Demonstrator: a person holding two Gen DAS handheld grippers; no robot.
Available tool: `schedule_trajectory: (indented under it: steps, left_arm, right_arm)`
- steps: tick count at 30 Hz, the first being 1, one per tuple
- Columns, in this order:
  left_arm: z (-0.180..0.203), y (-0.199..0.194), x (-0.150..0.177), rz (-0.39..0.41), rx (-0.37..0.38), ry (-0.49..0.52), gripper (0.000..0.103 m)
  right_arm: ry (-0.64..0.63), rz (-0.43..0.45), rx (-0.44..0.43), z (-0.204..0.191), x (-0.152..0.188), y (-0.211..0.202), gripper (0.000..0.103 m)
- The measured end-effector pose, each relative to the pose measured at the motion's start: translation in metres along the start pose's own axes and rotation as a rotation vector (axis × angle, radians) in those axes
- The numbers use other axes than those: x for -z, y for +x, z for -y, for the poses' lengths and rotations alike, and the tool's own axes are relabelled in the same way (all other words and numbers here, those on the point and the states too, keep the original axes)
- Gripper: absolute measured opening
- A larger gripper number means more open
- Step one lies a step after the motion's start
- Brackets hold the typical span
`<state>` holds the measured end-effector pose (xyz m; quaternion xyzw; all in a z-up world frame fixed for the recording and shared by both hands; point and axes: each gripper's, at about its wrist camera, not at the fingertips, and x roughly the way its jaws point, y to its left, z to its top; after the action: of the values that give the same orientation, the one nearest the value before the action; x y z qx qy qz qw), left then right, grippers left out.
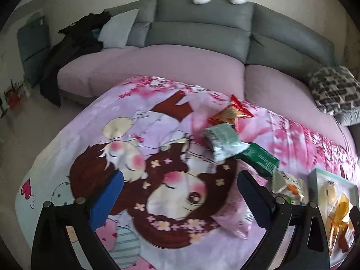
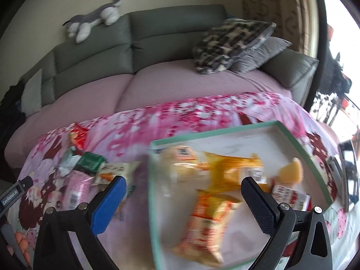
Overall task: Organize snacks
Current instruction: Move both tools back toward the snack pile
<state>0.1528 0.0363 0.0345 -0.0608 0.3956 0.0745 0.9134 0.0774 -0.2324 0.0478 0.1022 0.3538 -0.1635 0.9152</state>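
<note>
On the far left, left claw [image 1: 180,193]: jaws spread wide, nothing between them, hanging over the cartoon-print cloth [image 1: 90,117] that covers the bench.
Cloth: pink and lilac, printed with two cartoon faces and blossom, lying in front of a grey sofa [image 1: 202,27] with pink seat covers.
Red packet [image 1: 234,110]: farthest of the loose snacks, lying on the cloth toward the sofa.
Silver-green packet [image 1: 222,141]: just this side of the red packet, its edge touching it.
Dark green packet [image 1: 258,157]: beside the silver-green one, partly under its corner.
White packet with orange print [image 1: 288,186]: next along, near the tray's left rim.
Pink packet [image 1: 236,222]: close to the left claw's right finger, flat on the cloth.
Tray [image 2: 225,131]: shallow, white inside with a mint-green rim, standing on the cloth right of the loose pile.
Tray contents: blurred; a yellow wrapper [image 2: 227,168], an orange-and-white packet [image 2: 207,220] and a red-and-white packet [image 2: 290,195] lie inside.
Right claw [image 2: 183,202]: jaws fully apart, empty, poised over the tray's near left part; the blue finger stands outside the rim, the black one above the tray.
Sofa top: a grey-and-white plush dog [image 2: 94,20] lies along the backrest.
</note>
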Motion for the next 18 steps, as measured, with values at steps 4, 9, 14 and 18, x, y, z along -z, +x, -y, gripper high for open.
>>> schedule_trajectory:
  steps: [4, 9, 14, 18]
  left_arm:
    - [-0.023, 0.003, -0.003, -0.003, 0.000, -0.052, 0.101]
    - [-0.049, 0.006, -0.006, 0.000, -0.024, -0.100, 0.101]
    - [-0.057, 0.013, -0.007, -0.022, -0.014, -0.113, 0.101]
    - [-0.047, 0.021, -0.007, -0.049, 0.009, -0.094, 0.101]
  right_arm:
    - [-0.052, -0.023, -0.050, -0.033, 0.001, 0.006, 0.103]
    - [-0.101, -0.044, -0.099, -0.067, 0.004, 0.012, 0.103]
    - [-0.145, -0.072, -0.111, -0.093, 0.007, 0.024, 0.103]
    - [-0.157, -0.113, -0.112, -0.105, 0.011, 0.040, 0.103]
